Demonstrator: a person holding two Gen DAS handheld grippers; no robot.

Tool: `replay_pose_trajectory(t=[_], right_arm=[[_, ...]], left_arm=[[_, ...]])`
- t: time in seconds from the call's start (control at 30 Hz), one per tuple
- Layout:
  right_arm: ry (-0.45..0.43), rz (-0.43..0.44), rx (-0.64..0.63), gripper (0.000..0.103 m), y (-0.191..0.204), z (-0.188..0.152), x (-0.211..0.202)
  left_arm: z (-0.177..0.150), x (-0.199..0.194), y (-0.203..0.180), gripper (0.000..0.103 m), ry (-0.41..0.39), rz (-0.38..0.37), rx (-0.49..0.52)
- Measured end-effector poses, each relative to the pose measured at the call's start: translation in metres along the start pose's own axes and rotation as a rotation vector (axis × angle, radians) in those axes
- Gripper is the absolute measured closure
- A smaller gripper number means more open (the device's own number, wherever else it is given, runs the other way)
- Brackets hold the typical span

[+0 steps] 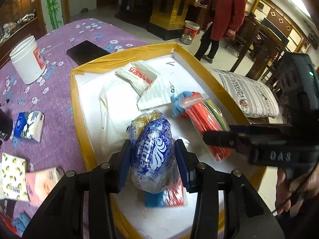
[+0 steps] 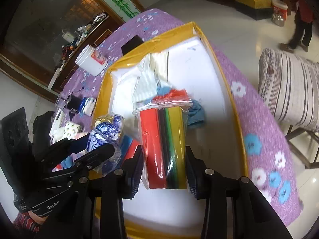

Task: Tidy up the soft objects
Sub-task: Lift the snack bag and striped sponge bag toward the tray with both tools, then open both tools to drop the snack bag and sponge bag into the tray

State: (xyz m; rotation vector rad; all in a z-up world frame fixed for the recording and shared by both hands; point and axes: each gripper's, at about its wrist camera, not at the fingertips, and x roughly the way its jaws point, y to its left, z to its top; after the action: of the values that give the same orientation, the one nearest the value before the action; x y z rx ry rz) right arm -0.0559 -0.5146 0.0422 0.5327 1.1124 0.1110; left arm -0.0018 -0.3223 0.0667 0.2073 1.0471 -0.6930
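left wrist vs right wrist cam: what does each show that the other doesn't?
Left wrist only: a person in a red coat seen nearly whole, and the lemon-print tissue pack up close on the purple cloth.

Right wrist only: the long side of the table beside the box, and the zip bag of coloured sheets head-on between the right gripper jaws.

Both: the yellow-rimmed box, the white tub, the striped cushion, the blue-and-white bag in the left gripper.
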Motion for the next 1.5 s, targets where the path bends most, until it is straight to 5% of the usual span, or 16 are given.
replay_pose_trajectory(t=[0.83,1.5], right_arm=[[0.004,-0.013,-0.021,0.052,0.007,-0.010,-0.004],[-0.073,-0.040,0.014,0.050,0.024,-0.028,-0.022]], left_arm=[[-0.001,0.008,-0.014,0.057,0.015,0.005,0.041],[-0.024,-0.046,-0.011,0.046,-0.074,0.030,0.086]])
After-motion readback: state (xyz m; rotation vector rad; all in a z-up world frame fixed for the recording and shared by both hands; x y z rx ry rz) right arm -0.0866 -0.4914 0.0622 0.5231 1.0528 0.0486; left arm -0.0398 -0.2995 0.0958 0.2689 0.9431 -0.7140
